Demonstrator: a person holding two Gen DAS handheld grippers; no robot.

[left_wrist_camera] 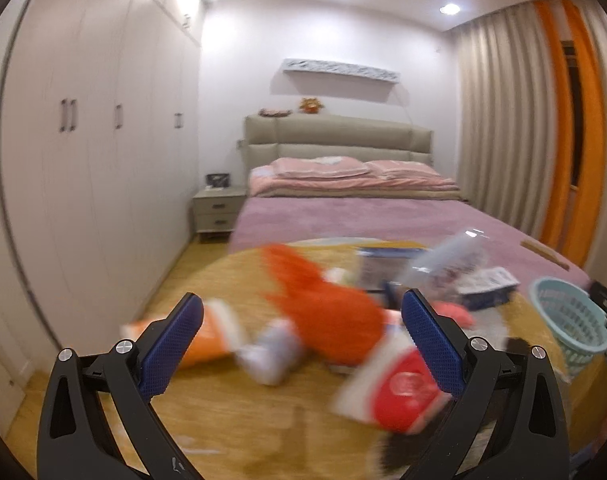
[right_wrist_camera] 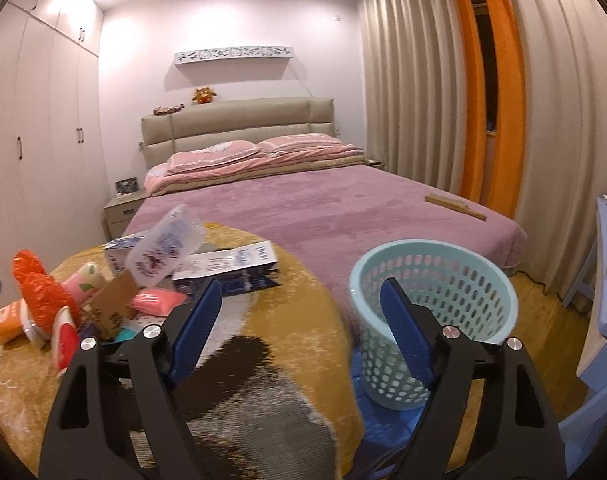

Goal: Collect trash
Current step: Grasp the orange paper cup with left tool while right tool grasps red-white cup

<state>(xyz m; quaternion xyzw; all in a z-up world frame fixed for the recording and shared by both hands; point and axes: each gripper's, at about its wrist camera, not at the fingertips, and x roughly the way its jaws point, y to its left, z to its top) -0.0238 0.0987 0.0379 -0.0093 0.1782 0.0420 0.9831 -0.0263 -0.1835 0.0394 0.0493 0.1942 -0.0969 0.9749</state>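
The step in hand looks like picking the first piece of trash from the heap and carrying it to the basket (right_wrist_camera: 435, 316). Best take the top, loose piece, pinch it across its thin side, and lift clear before swinging over the rim.

The left gripper (left_wrist_camera: 303, 344) hangs with jaws wide apart and nothing pinched; the orange net bag (left_wrist_camera: 327, 316) lies just beyond its fingertips, though blur makes the gap hard to judge. The right gripper (right_wrist_camera: 303, 320) is also spread and empty, its right finger before the basket wall.

The trash sits piled toward the left edge of the round yellow rug (right_wrist_camera: 295, 292); the basket stands at its right edge.
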